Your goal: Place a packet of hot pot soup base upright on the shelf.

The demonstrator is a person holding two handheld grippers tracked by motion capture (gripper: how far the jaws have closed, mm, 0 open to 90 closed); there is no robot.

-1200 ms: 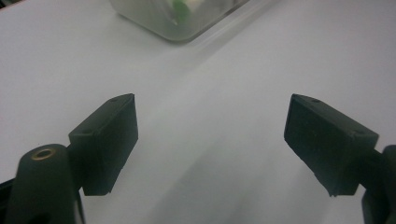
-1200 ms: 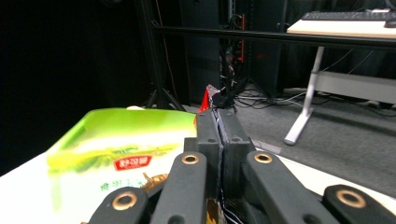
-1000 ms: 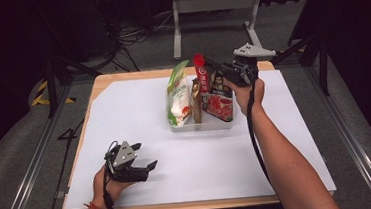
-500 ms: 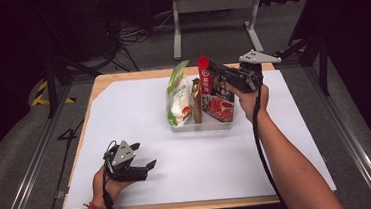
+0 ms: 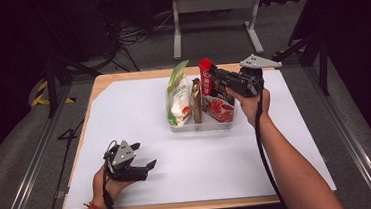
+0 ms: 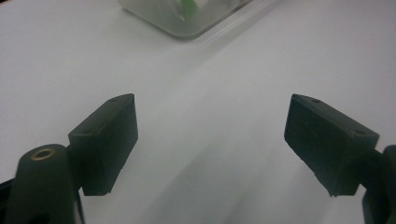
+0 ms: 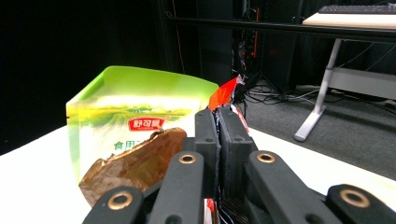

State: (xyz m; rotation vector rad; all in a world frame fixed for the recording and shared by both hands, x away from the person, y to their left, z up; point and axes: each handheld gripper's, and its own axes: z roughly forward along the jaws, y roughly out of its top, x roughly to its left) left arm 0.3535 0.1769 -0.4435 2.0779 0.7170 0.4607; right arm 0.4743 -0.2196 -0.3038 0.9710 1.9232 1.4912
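A clear plastic bin (image 5: 202, 125) stands mid-table holding three upright packets: a green-and-white pouch (image 5: 179, 97), a thin brown foil packet (image 5: 196, 102) and a red packet (image 5: 214, 94). My right gripper (image 5: 217, 75) is shut on the top edge of the red packet (image 7: 224, 95), which shows pinched between its jaws, with the green pouch (image 7: 135, 121) and brown packet (image 7: 133, 165) just left of it. My left gripper (image 5: 145, 157) rests low at the front left of the table, open with nothing between its jaws (image 6: 210, 135); a corner of the bin (image 6: 187, 21) lies ahead of it.
White paper (image 5: 124, 119) covers the wooden table (image 5: 97, 86). A metal stand (image 5: 214, 17) and cables sit on the dark floor behind. Rails run along both sides of the table.
My right gripper has risen slightly and shifted a little right with the red packet's top in it. The left gripper has barely moved.
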